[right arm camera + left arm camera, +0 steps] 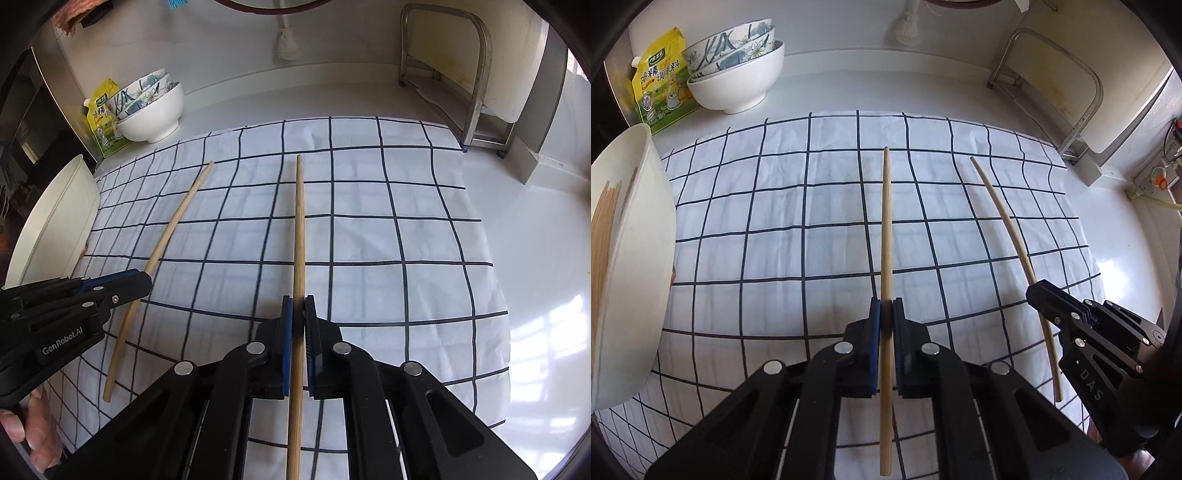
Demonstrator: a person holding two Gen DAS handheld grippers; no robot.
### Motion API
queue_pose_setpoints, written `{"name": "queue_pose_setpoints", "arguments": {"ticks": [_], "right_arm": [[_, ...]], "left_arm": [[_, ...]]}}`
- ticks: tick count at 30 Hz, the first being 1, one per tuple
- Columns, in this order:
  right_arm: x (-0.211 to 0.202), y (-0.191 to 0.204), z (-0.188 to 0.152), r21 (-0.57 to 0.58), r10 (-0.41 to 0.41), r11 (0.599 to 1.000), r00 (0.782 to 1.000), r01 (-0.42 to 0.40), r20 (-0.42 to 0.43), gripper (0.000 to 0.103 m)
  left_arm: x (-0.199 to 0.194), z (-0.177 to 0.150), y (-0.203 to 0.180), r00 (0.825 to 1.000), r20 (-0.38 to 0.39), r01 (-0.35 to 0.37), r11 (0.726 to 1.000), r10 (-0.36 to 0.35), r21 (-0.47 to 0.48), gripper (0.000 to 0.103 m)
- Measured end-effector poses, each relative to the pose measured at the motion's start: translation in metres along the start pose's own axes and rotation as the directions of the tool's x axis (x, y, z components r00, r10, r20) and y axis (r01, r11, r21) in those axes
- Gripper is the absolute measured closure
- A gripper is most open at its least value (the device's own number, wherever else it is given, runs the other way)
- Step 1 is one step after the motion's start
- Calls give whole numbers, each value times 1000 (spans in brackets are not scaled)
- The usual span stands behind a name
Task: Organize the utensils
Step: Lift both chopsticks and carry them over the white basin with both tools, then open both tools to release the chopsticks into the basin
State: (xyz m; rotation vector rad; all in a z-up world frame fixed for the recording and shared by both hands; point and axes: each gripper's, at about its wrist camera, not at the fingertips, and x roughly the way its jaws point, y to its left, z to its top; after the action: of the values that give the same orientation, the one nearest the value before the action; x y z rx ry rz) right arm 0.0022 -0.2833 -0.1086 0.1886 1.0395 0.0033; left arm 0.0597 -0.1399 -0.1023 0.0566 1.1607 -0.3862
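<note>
Presently, each chopstick is clamped near its thick end: one (886, 236) in the left gripper (886, 314), the other (300, 229) in the right gripper (298, 314), above the checked cloth (369, 221). Light, stiff, smooth sticks may pivot; the white holder (628, 240) apparently contains more.

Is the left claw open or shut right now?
Shut. The left claw has both blue pads pressed against a chopstick that runs between them above the checked cloth.
</note>
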Motion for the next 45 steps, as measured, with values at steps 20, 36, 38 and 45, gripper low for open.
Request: {"name": "queue_pose_setpoints", "arguments": {"ticks": [20, 36, 38, 45], "right_arm": [[-23, 242, 73, -214, 306, 932, 952, -294, 25, 97], [41, 326, 82, -255, 264, 923, 956, -288, -124, 97], [41, 327, 82, -250, 261, 925, 957, -285, -124, 90], [25, 322, 81, -261, 245, 930, 966, -259, -87, 89]], "left_arm": [[-131, 14, 209, 969, 152, -161, 966, 194, -202, 96], [-97, 3, 294, 975, 57, -189, 943, 213, -274, 95], [-98, 3, 296, 974, 57, -194, 940, 218, -280, 88], [-113, -2, 301, 969, 73, -202, 930, 234, -306, 62]]}}
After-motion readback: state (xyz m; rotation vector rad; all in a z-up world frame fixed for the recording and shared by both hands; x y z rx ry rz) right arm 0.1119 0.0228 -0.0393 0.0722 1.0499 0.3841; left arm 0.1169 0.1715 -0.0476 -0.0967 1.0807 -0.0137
